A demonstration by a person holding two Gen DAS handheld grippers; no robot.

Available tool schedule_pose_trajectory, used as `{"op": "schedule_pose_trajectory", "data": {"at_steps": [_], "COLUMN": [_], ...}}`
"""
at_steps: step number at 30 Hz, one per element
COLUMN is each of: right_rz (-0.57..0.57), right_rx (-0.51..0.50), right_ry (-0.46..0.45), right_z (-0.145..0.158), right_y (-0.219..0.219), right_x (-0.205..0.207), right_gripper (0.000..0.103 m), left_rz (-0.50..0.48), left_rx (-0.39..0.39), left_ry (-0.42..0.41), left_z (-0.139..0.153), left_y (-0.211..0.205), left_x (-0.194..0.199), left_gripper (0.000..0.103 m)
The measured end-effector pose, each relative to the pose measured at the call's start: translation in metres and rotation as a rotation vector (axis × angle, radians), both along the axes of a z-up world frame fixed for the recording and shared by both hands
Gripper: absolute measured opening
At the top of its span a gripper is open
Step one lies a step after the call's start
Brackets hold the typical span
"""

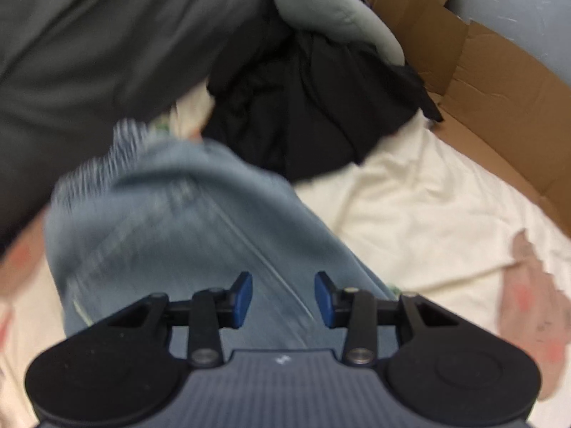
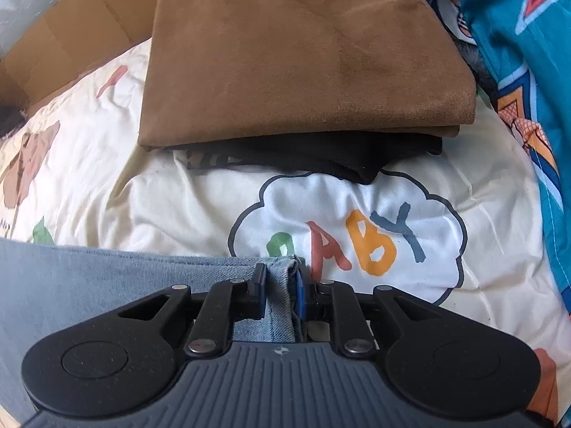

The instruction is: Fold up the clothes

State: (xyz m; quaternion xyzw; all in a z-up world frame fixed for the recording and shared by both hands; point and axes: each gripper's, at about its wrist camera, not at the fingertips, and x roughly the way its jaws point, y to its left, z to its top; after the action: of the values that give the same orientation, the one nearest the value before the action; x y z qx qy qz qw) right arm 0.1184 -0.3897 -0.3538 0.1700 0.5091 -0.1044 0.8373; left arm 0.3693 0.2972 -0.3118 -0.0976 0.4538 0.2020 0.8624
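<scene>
Light blue jeans [image 1: 171,221] lie blurred on the cream printed sheet [image 1: 421,207] in the left wrist view. My left gripper [image 1: 283,297] hovers over them, open, with denim showing between its blue pads [image 1: 243,294] but not pinched. In the right wrist view my right gripper [image 2: 280,290] is shut on a bunched edge of the jeans [image 2: 71,278], which stretch away to the left over the sheet [image 2: 171,207].
A folded brown garment [image 2: 303,57] rests on a folded black one [image 2: 321,157] ahead of the right gripper. A teal printed cloth [image 2: 528,71] lies at right. A heap of black clothes [image 1: 307,107], grey cloth [image 1: 89,42] and an open cardboard box [image 1: 499,107] sit beyond the left gripper.
</scene>
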Motion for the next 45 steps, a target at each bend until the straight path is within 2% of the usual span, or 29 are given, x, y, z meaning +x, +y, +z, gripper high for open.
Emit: {"op": "schedule_pose_trajectory", "data": {"at_steps": [5,9,12,15,18,20,23,28,32,35,39,42,45], "right_rz": [-0.043,-0.056,-0.019,0.000,0.018,0.037,0.069,0.171,0.269,0.350,0.444,0.481,0.540], "right_rx": [-0.030,-0.081,-0.115,-0.135,-0.196,-0.246,-0.260,-0.222,-0.118,0.000,0.081,0.097,0.089], "right_ry": [-0.004,-0.019,-0.016,0.003,-0.011,-0.037,-0.076,-0.116,-0.132,-0.108,-0.067,-0.032,-0.011], "right_z": [0.007,0.017,0.022,0.021,0.029,0.038,0.051,0.060,0.057,0.048,0.035,0.020,0.009], "right_y": [0.003,0.006,0.011,0.016,0.025,0.032,0.041,0.068,0.095,0.116,0.144,0.168,0.192], "right_x": [0.000,-0.001,0.000,0.001,0.001,0.000,0.003,0.015,0.019,0.023,0.030,0.037,0.046], "right_gripper": [0.019,0.021,0.022,0.022,0.022,0.022,0.022,0.022,0.022,0.022,0.022,0.022,0.023], "left_rz": [-0.026,-0.037,-0.069,-0.064,-0.107,-0.130,-0.147,-0.157,-0.131,-0.146,-0.179,-0.208,-0.217], "left_rx": [0.124,0.141,0.193,0.171,0.203,0.206,0.185,0.176,0.161,0.154,0.150,0.153,0.197], "left_ry": [0.018,0.044,0.057,0.116,0.144,0.137,0.128,0.128,0.130,0.099,0.071,0.106,0.121], "left_z": [-0.004,-0.013,-0.018,-0.027,-0.035,-0.038,-0.040,-0.045,-0.039,-0.020,0.006,0.008,0.013], "left_y": [0.014,0.027,0.028,0.035,0.031,0.032,0.039,0.041,0.039,0.035,0.035,0.042,0.054], "left_x": [0.016,0.037,0.056,0.077,0.086,0.085,0.090,0.102,0.104,0.090,0.059,0.041,0.032], "left_gripper": [0.040,0.041,0.040,0.037,0.036,0.035,0.034,0.031,0.030,0.028,0.029,0.029,0.029]}}
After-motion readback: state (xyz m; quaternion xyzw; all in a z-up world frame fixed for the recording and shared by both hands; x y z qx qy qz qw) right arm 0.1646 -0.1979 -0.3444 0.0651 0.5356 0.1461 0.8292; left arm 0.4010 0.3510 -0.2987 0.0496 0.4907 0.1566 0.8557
